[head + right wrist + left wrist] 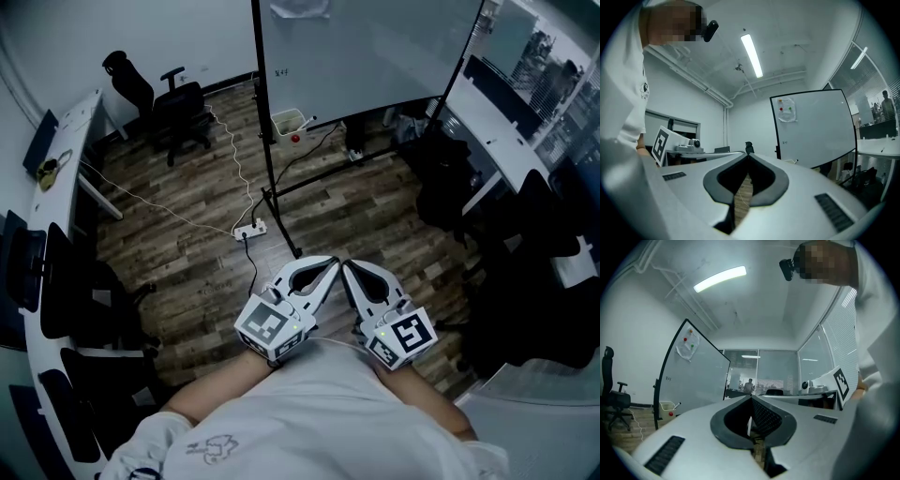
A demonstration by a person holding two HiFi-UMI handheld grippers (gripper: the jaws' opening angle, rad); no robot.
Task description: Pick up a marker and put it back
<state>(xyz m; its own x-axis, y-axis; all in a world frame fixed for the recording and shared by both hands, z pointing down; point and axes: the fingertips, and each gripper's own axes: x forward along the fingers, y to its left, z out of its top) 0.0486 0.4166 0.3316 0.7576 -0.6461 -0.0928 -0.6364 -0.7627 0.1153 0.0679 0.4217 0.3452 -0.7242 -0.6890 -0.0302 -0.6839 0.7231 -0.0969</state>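
Pointing toward the whiteboard (366, 47), the left gripper (330, 265) and right gripper (348, 270) are both closed and empty, with a likely marker (676, 404) in the bin (289, 121) well ahead, slightly leftward.

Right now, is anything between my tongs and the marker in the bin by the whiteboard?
Nothing visible at hand height. The left tongs and right tongs are shut and empty, well short of the marker in its bin. On the floor between lie the whiteboard stand's foot and a power strip.
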